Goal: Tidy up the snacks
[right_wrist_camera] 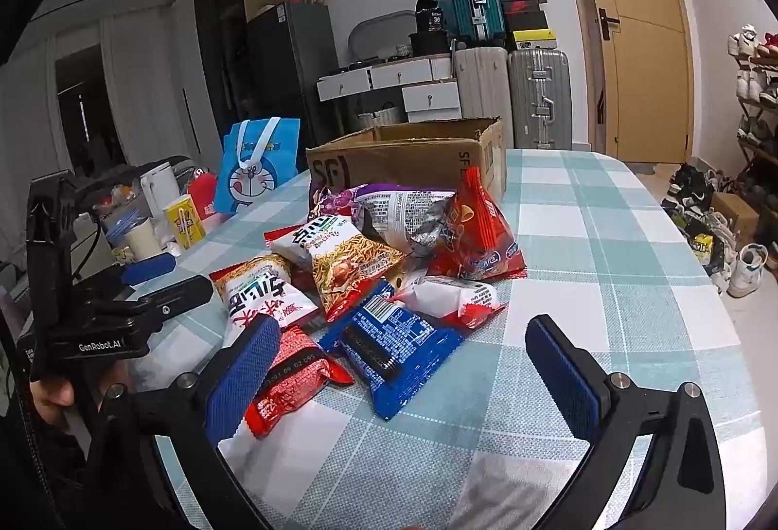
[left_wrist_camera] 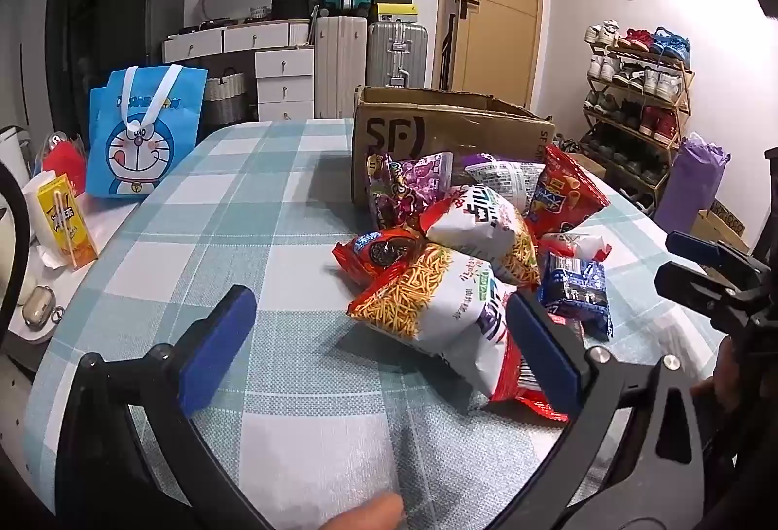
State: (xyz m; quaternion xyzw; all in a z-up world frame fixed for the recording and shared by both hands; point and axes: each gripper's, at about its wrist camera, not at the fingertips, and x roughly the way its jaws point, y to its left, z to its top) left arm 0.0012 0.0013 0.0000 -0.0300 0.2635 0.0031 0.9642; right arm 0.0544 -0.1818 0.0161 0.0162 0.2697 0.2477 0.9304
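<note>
now | left claw [left_wrist_camera: 377,345] wide open, empty | right claw [right_wrist_camera: 413,377] wide open, empty

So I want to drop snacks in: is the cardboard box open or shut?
Open: the cardboard box has its top flaps up, its inside showing in the right wrist view.

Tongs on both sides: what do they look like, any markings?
Both tongs, left tongs and right tongs, are black frames with curved arms, silver pivot screws and blue textured rectangular pads. The left unit's black body reads "GenRobot.AI" in white. Bare fingers hold it; no sleeves or cables are clearly visible.
</note>
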